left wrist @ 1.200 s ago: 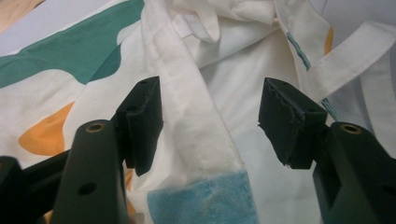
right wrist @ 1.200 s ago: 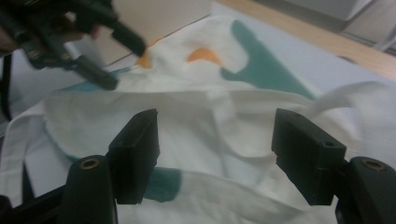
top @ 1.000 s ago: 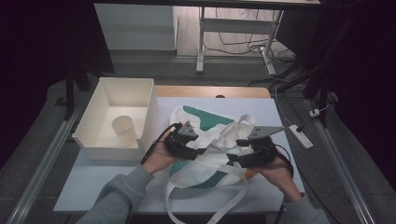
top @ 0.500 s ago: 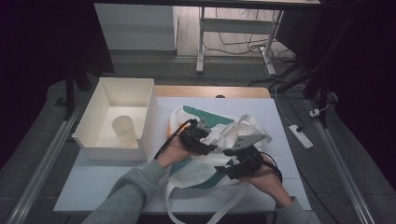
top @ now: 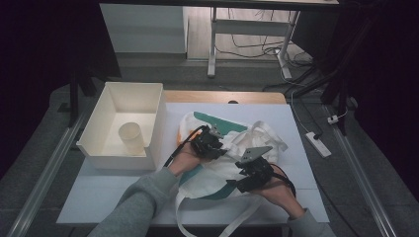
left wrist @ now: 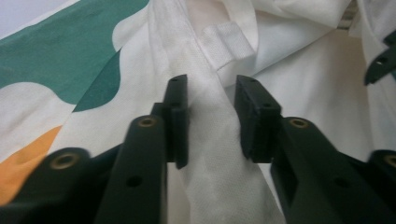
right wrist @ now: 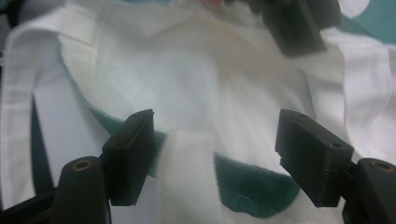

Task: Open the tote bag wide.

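Your left gripper (left wrist: 211, 119) stands part open astride a bag (top: 232, 163) fold; your right gripper (right wrist: 215, 158) gapes wide over its strap (right wrist: 184, 182).

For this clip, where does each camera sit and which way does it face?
High view: above the person's side, facing forward and down on the table; forearms, both hands show.
Left gripper view: rides the left claw, looking along its jaws at the cloth bag.
Right gripper view: rides the right claw, jaws wide over the bag's strap.
All three share the bag.
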The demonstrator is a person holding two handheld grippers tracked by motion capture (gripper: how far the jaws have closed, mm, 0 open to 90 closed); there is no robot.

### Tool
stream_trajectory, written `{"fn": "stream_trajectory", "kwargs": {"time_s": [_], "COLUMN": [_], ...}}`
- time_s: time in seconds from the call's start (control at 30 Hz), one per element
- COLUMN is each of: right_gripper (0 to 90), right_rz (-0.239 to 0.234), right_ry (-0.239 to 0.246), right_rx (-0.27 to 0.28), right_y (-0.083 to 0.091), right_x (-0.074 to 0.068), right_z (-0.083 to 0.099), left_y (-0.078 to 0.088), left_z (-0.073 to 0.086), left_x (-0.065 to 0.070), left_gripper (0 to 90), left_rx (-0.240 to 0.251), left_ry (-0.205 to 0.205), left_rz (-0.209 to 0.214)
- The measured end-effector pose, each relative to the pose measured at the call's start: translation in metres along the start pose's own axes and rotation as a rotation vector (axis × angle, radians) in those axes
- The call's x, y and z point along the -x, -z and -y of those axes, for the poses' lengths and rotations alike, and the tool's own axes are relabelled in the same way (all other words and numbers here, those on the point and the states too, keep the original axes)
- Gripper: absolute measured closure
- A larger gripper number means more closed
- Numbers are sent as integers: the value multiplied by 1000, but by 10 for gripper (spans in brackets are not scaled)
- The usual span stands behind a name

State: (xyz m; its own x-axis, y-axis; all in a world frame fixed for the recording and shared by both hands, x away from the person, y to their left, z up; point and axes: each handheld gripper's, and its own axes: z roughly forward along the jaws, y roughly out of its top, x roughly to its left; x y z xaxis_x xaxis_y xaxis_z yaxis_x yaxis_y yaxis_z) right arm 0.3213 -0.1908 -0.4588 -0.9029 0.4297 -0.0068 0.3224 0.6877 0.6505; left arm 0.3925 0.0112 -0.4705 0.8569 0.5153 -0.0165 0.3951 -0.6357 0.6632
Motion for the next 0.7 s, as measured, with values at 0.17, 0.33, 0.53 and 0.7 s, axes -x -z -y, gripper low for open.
{"fn": "stream_trajectory", "kwargs": {"time_s": [0.17, 0.33, 0.53, 0.7], "right_gripper": [302, 306, 335, 347], "right_rz": [2, -4, -11, -20], "right_ry": [3, 10, 10, 28], "right_rx": [-6, -20, -39, -59], "right_y": [-1, -3, -6, -9], "right_x": [4, 5, 9, 9], "right_z": [4, 6, 10, 11], "left_y": [0, 0, 4, 6], "left_z": [3, 4, 5, 6], "left_x": [-5, -7, -9, -11], "left_gripper": [837, 847, 851, 852], "left_rx": [-10, -5, 10, 21], "left_ry": [11, 18, 25, 37], "left_rz": [11, 19, 15, 14]}}
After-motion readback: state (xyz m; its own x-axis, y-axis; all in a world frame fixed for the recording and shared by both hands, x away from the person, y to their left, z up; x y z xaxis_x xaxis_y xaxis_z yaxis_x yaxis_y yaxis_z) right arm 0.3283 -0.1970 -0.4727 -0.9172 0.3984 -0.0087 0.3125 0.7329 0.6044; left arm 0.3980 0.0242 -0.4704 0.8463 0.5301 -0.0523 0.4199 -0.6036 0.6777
